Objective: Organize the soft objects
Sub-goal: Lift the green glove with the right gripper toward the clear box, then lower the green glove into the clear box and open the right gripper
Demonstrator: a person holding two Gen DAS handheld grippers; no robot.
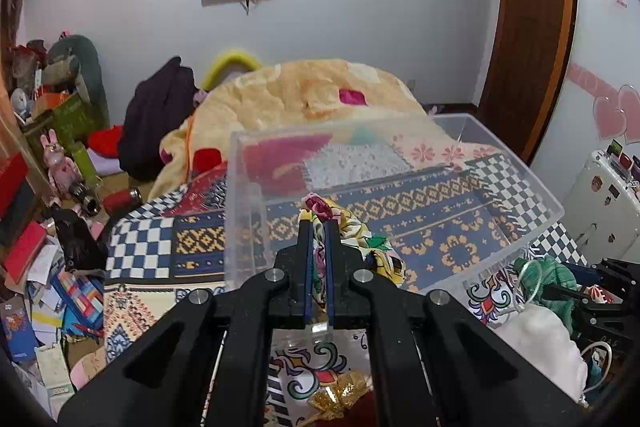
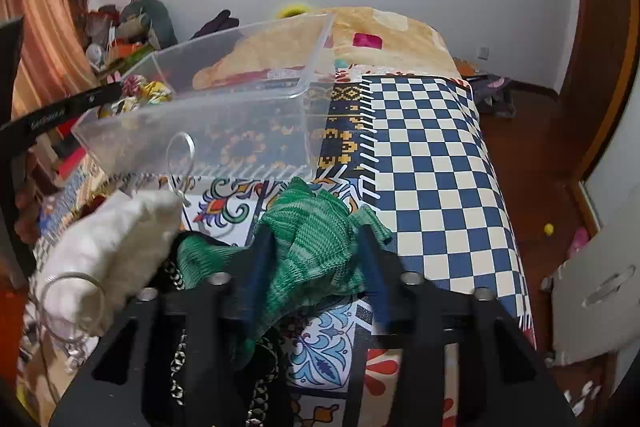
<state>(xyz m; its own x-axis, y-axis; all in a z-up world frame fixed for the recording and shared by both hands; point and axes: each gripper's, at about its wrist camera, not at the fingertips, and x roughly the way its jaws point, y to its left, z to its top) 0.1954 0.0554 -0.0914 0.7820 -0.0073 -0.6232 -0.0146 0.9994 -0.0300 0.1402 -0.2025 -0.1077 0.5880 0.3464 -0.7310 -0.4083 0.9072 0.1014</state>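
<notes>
My left gripper [image 1: 319, 227] is shut on a floral yellow cloth [image 1: 352, 227] and holds it over the near rim of a clear plastic bin [image 1: 520, 187] on the bed. The cloth also shows in the right wrist view [image 2: 148, 91] inside the bin [image 2: 240, 107]. My right gripper [image 2: 316, 239] is open, with a green knitted cloth [image 2: 316, 251] lying between its fingers on the bed cover. A white fluffy pouch [image 2: 112, 247] with clear ring handles lies left of it and shows in the left wrist view [image 1: 544, 347].
A patterned cover [image 2: 432, 155] with blue checks spreads over the bed; an orange blanket [image 1: 304, 95] is heaped at the far end. A gold bow [image 1: 340, 395] lies near. Clutter fills the floor on the left [image 1: 52, 267]. A wooden door [image 1: 532, 27] stands right.
</notes>
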